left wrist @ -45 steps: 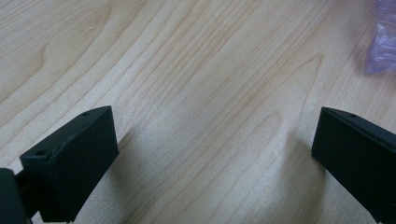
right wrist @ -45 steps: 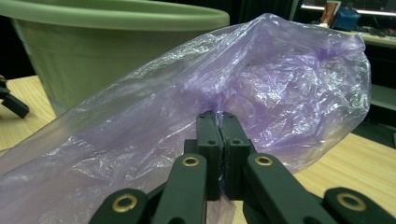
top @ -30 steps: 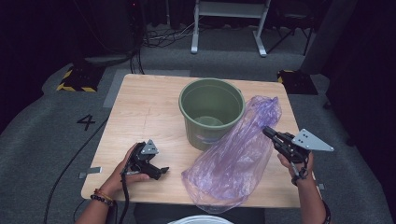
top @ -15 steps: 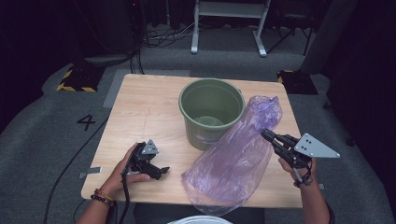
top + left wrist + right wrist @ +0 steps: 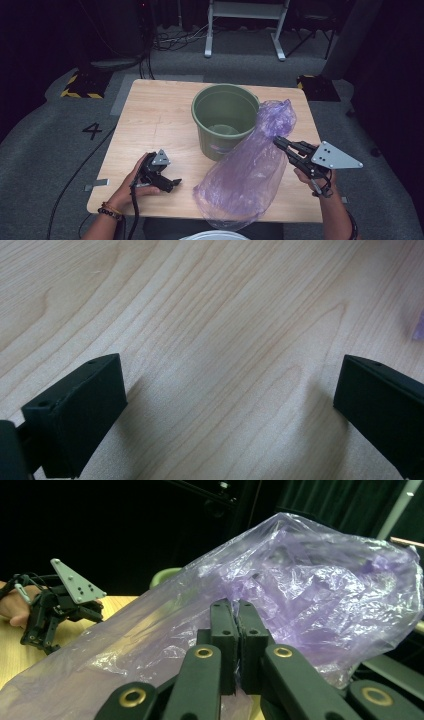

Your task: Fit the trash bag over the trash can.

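**Trainee:** High view. Where is the bag relative to your two tongs?

**Instructor:** Your right gripper [image 5: 276,140], at about 4 o'clock on the wooden table [image 5: 155,115], has its jaws pressed together on the film of the purple plastic bag [image 5: 247,170]. The grip sits on the bag's right flank. From there the bag runs to 12 o'clock, its top leaning against the green bucket [image 5: 222,117], and to 7 o'clock, where its lower end spreads on the table near the front edge. Your left gripper [image 5: 175,183] rests on the table at 8 o'clock, under your left hand [image 5: 131,182], near the bag's lower end but apart from it.

**Trainee:** Left gripper view?

**Instructor:** Your jaws stand wide, one at 8 o'clock and one at 4 o'clock, with bare wood grain between them. A blurred purple edge of the bag [image 5: 419,329] shows at 3 o'clock, outside the jaws.

**Trainee:** Right gripper view?

**Instructor:** Your jaws meet at 6 o'clock, closed with a fold of the bag [image 5: 320,595] pinched between their tips. The bag billows above them toward 1 o'clock. The bucket rim [image 5: 162,577] shows behind the film, and your left gripper [image 5: 37,630] lies at 9 o'clock.
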Tool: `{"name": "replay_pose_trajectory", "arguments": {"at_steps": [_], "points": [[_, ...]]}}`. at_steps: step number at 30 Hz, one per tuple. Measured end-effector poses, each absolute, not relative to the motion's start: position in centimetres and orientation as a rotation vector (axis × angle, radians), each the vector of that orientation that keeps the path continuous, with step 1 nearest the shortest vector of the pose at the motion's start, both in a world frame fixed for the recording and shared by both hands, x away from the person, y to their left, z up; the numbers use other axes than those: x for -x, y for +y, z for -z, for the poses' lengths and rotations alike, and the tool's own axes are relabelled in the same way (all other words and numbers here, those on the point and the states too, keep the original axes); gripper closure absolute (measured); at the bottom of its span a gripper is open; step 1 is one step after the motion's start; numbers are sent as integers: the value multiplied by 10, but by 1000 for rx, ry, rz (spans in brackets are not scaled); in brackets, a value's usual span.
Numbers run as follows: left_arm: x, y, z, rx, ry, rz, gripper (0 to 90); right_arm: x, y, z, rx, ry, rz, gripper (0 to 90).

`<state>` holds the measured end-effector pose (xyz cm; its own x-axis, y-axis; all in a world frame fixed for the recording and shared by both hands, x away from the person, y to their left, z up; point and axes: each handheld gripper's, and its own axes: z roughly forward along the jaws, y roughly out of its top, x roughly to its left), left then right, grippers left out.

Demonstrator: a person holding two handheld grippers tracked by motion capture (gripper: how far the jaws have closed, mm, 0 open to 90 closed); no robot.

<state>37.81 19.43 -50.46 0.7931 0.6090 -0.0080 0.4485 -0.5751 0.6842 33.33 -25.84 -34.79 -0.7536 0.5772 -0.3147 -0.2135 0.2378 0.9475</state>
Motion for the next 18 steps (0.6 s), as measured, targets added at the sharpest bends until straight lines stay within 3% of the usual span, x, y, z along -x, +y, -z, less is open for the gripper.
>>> {"name": "replay_pose_trajectory", "arguments": {"at_steps": [5, 9, 11, 12, 14, 18], "points": [[-378, 193, 502, -2283, 777, -289, 46, -334, -249, 339, -287, 1865, -1600, 887], [-375, 192, 497, -2264, 759, -260, 201, -344, -240, 334, -279, 1868, -1617, 887], [-374, 190, 494, -2251, 736, -259, 147, -350, -235, 333, -281, 1874, -1614, 887], [-372, 189, 492, -2248, 729, -269, 186, -355, -232, 333, -283, 1880, -1603, 886], [-371, 188, 487, -2232, 722, -277, 149, -363, -227, 333, -294, 1891, -1606, 886], [-369, 186, 475, -2165, 711, -279, 162, -376, -220, 332, -313, 1900, -1595, 886]]}}
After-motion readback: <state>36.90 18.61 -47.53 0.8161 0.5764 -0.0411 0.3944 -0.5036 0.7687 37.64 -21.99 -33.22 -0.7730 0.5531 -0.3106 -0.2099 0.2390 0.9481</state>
